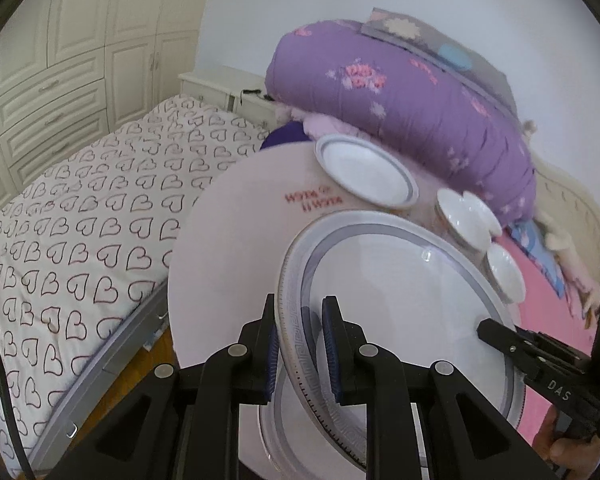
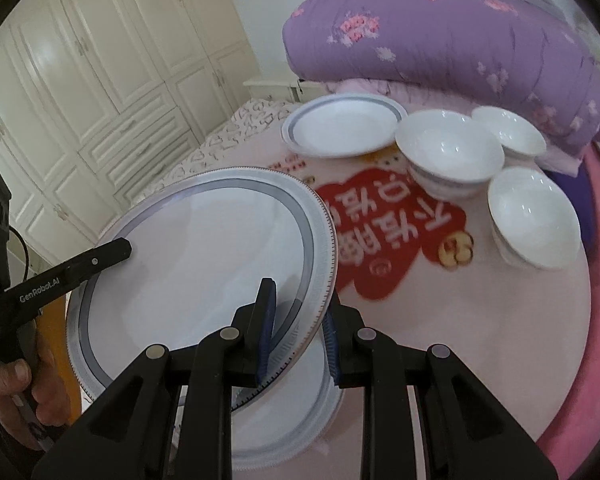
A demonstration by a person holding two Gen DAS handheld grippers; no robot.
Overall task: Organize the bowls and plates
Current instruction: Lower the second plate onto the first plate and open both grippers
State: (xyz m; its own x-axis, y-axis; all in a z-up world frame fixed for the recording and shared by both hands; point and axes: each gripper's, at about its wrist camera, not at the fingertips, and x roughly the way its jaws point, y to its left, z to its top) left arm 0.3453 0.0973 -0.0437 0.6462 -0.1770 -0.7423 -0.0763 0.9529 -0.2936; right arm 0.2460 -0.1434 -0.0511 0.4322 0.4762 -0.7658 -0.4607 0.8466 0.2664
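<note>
A bulky purple floral quilt (image 2: 440, 40) is heaped behind the round pink surface (image 2: 480, 340), a heart-printed white mattress (image 1: 80, 220) alongside, cream panelled wardrobes (image 2: 100, 80) beyond.

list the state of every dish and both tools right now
large plate: lifted and tilted, gripped at opposite rims by both tools
plate underneath: flat on the table
small plate: upright on the table, empty
banded bowl: upright, empty
far bowl: upright, empty
near bowl: upright, empty
left tool: shut on the large plate's rim
right tool: shut on the large plate's rim
</note>
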